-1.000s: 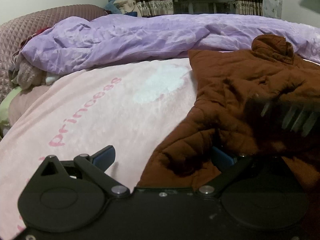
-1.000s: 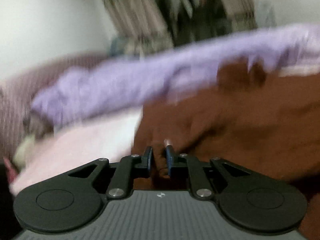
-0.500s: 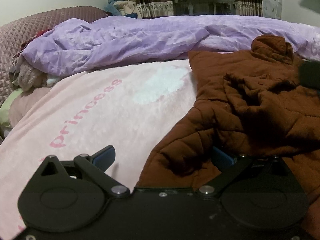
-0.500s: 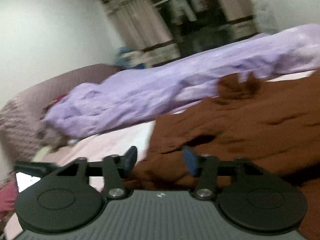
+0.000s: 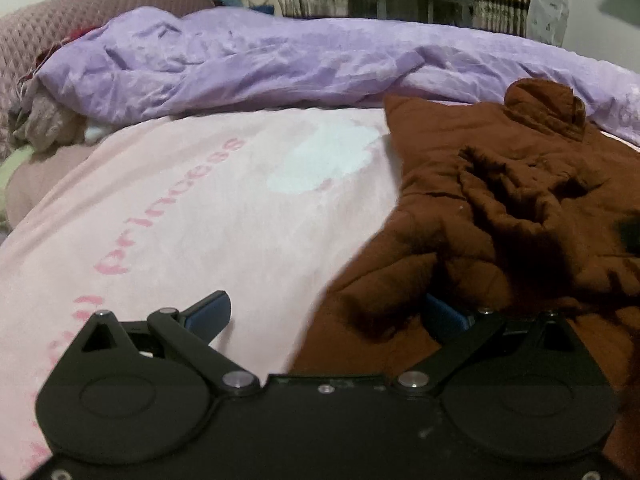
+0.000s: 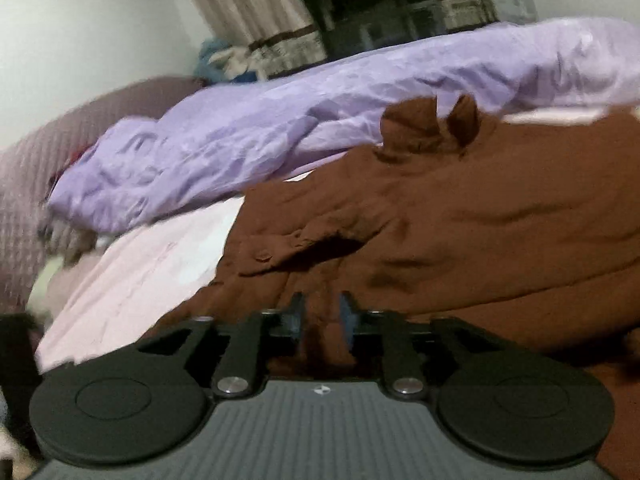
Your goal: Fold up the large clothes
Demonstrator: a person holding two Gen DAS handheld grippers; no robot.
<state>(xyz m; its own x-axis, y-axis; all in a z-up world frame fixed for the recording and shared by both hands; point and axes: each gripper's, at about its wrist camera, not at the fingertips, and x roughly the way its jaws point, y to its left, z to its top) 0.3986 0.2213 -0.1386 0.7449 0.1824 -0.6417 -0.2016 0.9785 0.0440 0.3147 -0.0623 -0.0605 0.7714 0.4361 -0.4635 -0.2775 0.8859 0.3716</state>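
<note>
1. Two claws differ: your left claw (image 5: 326, 314) stays spread wide and empty at the near edge of the brown jacket (image 5: 500, 208).
2. Your right claw (image 6: 320, 316) is opening, with a jacket fold still filling its gap, so that fold looks about to be released.
3. Farther off, the jacket lies rumpled on the pink blanket (image 5: 200, 208) of the bed, in front of the purple quilt (image 5: 280, 64); most of the folding remains.

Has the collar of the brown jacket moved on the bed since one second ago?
No. In the left wrist view, the collar of the brown jacket lies at the same spot against the edge of the purple duvet as before.
</note>
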